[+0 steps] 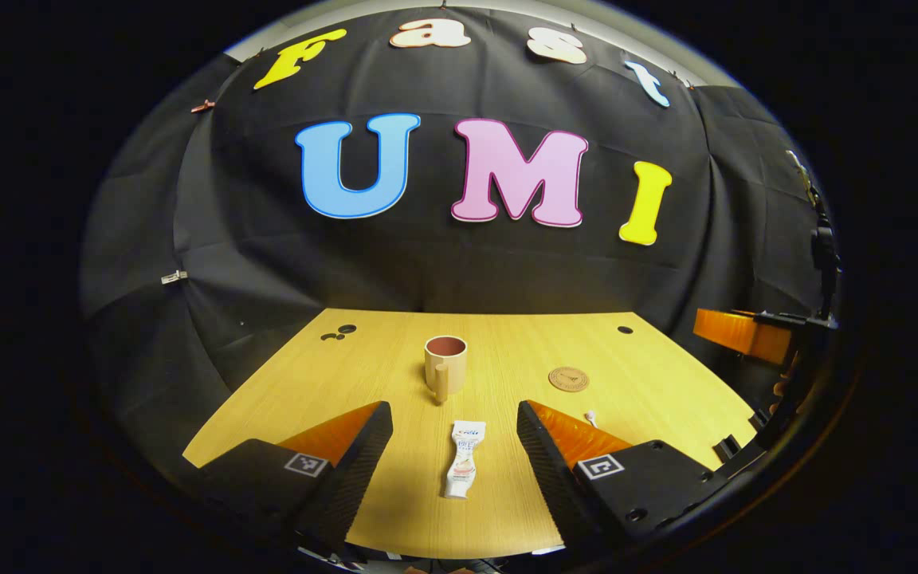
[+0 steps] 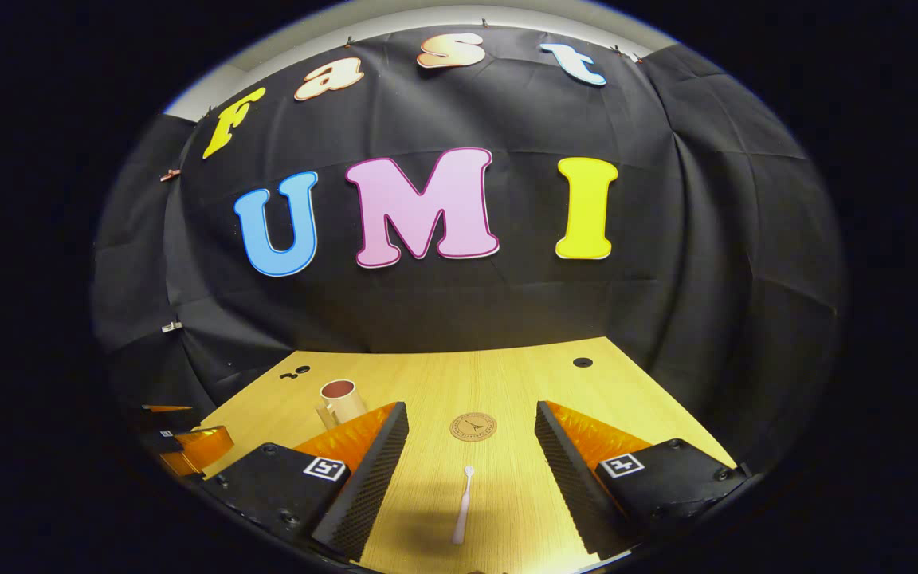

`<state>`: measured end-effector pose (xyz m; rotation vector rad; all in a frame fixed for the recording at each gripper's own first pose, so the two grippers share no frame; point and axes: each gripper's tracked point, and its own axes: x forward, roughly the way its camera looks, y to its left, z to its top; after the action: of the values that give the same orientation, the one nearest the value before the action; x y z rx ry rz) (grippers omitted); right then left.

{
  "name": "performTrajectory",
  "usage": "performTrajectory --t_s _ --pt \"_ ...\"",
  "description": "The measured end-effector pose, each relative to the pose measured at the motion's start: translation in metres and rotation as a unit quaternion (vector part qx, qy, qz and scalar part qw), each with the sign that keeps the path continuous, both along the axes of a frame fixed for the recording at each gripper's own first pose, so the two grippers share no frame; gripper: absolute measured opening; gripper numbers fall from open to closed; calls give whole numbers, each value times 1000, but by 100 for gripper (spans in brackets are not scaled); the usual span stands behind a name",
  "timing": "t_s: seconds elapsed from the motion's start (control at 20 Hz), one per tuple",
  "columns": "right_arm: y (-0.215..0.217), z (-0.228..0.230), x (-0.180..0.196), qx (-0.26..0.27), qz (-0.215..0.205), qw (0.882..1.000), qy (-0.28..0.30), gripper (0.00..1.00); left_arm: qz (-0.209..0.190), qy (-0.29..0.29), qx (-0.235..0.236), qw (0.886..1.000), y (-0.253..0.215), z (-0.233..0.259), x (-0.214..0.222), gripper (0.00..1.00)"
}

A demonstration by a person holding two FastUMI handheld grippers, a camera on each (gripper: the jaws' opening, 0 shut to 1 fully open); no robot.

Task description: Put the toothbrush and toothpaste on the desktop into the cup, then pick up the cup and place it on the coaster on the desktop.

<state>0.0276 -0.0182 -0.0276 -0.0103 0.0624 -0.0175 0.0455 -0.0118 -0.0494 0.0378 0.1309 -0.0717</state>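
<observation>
Light wooden desktop [image 1: 395, 351] before black cloth wall [image 1: 443, 271].

Your light wooden desk [image 1: 347, 375] carried a beige handled cup [image 1: 445, 363] standing upright, a white toothpaste tube [image 1: 463, 458] lying flat nearer you, a round cork coaster [image 1: 568, 379], and a pale slim toothbrush [image 2: 463, 504] lying just before the coaster.

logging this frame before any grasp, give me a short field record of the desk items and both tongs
cup: upright on the desk, handle toward the left camera, nothing visible inside
toothpaste: tube lying flat, in line between the left tongs
toothbrush: lying flat, in line between the right tongs
coaster: round, bare, beyond the toothbrush
left tongs: open, holding nothing
right tongs: open, holding nothing
desk: wooden top
</observation>
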Motion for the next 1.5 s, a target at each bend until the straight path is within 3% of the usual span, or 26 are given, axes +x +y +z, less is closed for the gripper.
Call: performTrajectory --t_s 0.4,0.7,1.1,1.4,1.5 --pt "-12 -17 39 -6 16 999 33 98 17 82 -16 996 -5 -67 51 98" --pt "-16 -32 69 -12 34 997 62 98 33 142 7 989 0 -121 91 98" --pt "-26 -66 82 -24 42 992 116 98 16 215 28 976 -16 -181 125 98" --pt "-34 -83 84 -1 30 989 142 98 6 220 32 975 -26 -193 136 100" --pt "-38 -92 84 -7 32 988 150 99 -6 224 41 974 -29 -194 137 92"
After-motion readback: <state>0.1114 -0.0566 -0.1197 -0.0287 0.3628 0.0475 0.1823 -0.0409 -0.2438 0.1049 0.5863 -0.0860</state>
